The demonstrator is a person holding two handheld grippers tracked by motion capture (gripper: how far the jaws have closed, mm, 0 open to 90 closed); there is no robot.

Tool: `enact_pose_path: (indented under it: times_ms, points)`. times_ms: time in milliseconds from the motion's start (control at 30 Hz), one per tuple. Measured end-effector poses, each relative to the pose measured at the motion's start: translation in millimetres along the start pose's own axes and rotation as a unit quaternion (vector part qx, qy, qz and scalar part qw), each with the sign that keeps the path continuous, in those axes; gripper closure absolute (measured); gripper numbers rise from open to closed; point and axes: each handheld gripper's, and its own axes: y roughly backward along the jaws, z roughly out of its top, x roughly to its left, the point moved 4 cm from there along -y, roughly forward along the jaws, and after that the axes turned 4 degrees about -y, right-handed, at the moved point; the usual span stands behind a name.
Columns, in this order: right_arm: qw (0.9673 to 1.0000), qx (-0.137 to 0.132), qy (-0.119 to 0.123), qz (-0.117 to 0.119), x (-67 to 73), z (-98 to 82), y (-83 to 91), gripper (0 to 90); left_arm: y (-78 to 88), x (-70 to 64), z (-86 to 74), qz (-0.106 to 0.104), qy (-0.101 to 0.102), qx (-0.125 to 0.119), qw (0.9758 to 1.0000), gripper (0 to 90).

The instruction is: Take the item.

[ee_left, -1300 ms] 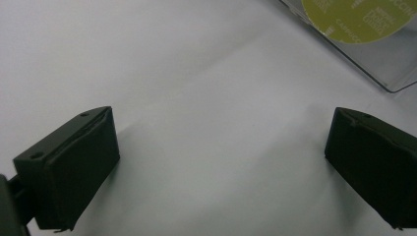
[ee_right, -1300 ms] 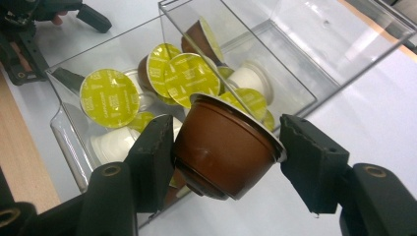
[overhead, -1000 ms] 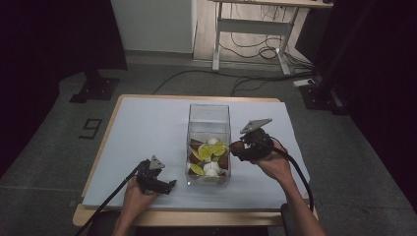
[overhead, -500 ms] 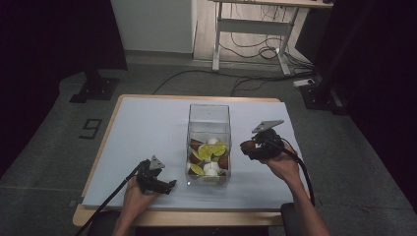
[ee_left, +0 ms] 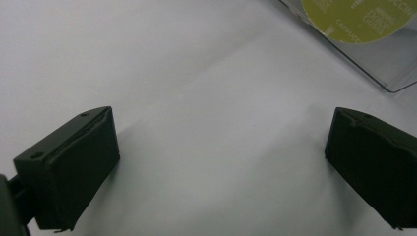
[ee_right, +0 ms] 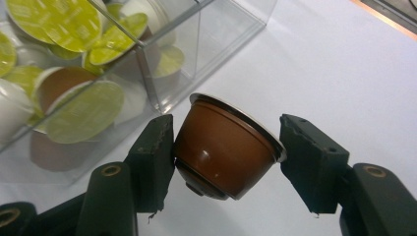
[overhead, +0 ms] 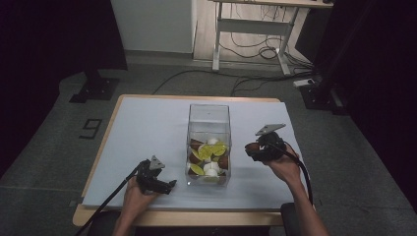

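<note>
A brown coffee capsule [ee_right: 227, 150] is pinched between the fingers [ee_right: 153, 157] of the right gripper [overhead: 256, 147], its foil rim turned up and to the right in the right gripper view, its rounded base low toward the left finger. The capsule is carried above the white worktop [overhead: 147, 128], just beside the right wall of the clear box [overhead: 209, 118], which holds green, white and brown capsules. The bare worktop lies below and to the right of the capsule; a set-down there is judged the likely move. The left gripper [overhead: 164, 186] rests near the box's left side, fingers [ee_left: 74, 167] spread wide with nothing between them.
</note>
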Motion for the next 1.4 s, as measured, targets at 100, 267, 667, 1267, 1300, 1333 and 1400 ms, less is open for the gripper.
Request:
enact_pose_path:
  times_ms: [100,267,667,1267,1300,1333,1400]
  points:
    - [1.0000,0.002,-0.002,-0.001,-0.5,-2.7,-3.7,39.6,-0.1,0.0,0.0,0.000,0.000,0.000,1.0000,0.0]
    - [0.9999,0.009,-0.001,-0.005,-0.9,-8.3,-11.6,39.5,-0.2,0.0,0.0,0.000,0.001,-0.001,1.0000,0.0]
    - [0.9995,0.024,0.003,-0.017,-0.9,-22.1,-32.5,39.6,-0.1,0.0,0.0,0.000,0.001,-0.001,1.0000,0.0]
    - [0.9990,0.044,0.001,-0.010,7.0,-43.9,-63.4,39.5,-0.1,0.0,0.0,0.000,0.001,0.000,1.0000,0.0]
    - [0.9989,0.045,-0.001,-0.011,7.1,-44.7,-64.2,39.5,-0.1,0.0,0.0,0.000,0.001,0.000,1.0000,0.0]
    - [0.9989,0.045,-0.002,-0.011,7.0,-45.5,-65.0,39.5,-0.1,0.0,0.0,0.000,0.001,0.000,1.0000,0.0]
    - [0.9988,0.048,-0.001,-0.010,6.1,-47.8,-67.2,39.4,-0.1,0.0,0.0,0.000,0.001,0.000,1.0000,0.0]
